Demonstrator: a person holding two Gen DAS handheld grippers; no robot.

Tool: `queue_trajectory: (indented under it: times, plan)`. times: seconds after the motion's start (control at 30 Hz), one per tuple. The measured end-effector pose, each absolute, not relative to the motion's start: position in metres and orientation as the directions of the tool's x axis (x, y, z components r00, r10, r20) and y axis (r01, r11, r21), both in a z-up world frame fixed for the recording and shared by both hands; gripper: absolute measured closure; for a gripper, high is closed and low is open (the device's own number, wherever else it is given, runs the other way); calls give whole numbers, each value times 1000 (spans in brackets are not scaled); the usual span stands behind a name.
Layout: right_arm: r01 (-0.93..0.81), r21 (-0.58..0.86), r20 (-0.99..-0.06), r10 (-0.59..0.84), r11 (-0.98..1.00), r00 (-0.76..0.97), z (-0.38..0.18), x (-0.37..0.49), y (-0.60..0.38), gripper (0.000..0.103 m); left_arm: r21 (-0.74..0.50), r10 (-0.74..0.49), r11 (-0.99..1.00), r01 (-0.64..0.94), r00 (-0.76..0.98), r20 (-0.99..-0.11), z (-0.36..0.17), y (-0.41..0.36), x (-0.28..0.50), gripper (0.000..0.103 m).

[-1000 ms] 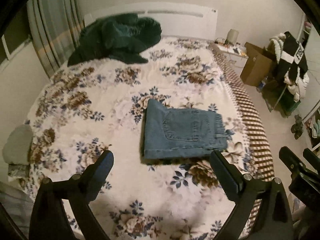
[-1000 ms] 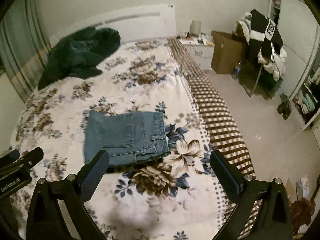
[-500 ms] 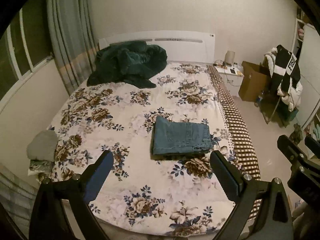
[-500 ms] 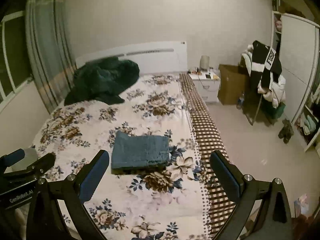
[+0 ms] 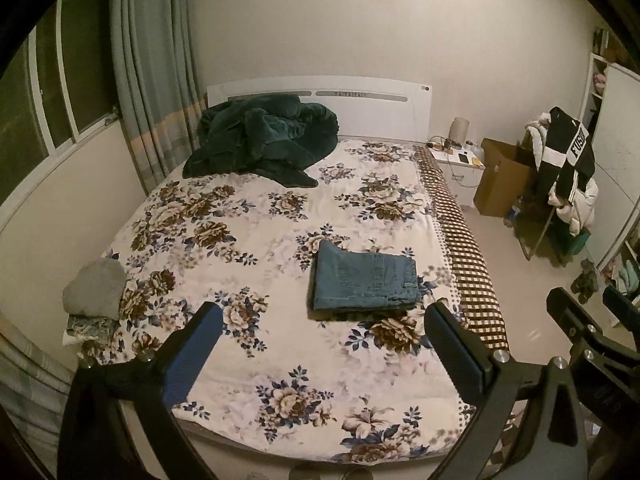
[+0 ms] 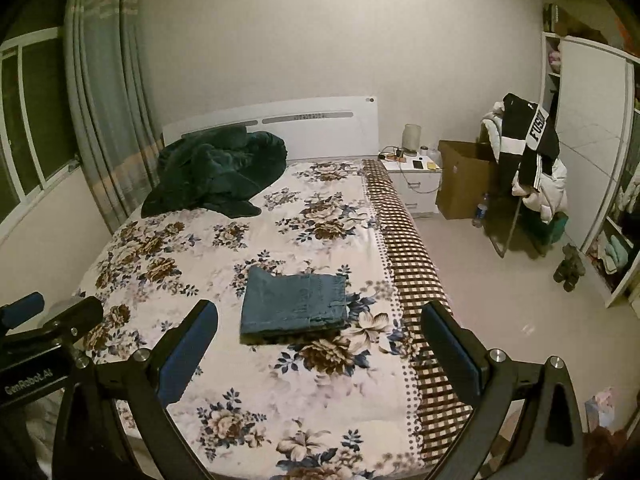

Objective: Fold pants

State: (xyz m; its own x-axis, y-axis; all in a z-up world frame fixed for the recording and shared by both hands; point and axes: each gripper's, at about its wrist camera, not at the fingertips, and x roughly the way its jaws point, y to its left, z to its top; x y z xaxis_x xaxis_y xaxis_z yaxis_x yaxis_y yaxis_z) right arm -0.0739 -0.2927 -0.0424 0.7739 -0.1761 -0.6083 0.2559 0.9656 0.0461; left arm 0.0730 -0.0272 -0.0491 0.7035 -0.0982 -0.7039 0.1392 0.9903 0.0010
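Observation:
The blue denim pants lie folded in a neat rectangle on the floral bedspread, toward the bed's right side; they also show in the right wrist view. My left gripper is open and empty, held back from the foot of the bed, well short of the pants. My right gripper is open and empty too, at a similar distance. The right gripper's body shows at the right edge of the left wrist view.
A dark green blanket is heaped by the headboard. Folded grey clothes sit at the bed's left edge. Right of the bed stand a nightstand, a cardboard box and a rack of clothes.
Both grippers have pulled back and up from the bed, so the folded pants look smaller and farther away. The pants have not moved. Both grippers stay open.

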Motion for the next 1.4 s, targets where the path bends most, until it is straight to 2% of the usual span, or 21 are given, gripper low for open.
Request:
queue_trajectory:
  times: [1.4]
  plan:
    - [220,33,-642,-148,975,753,-50,-54,-305,0,31,-60,993,117,694,-718,-52,-17,63,0]
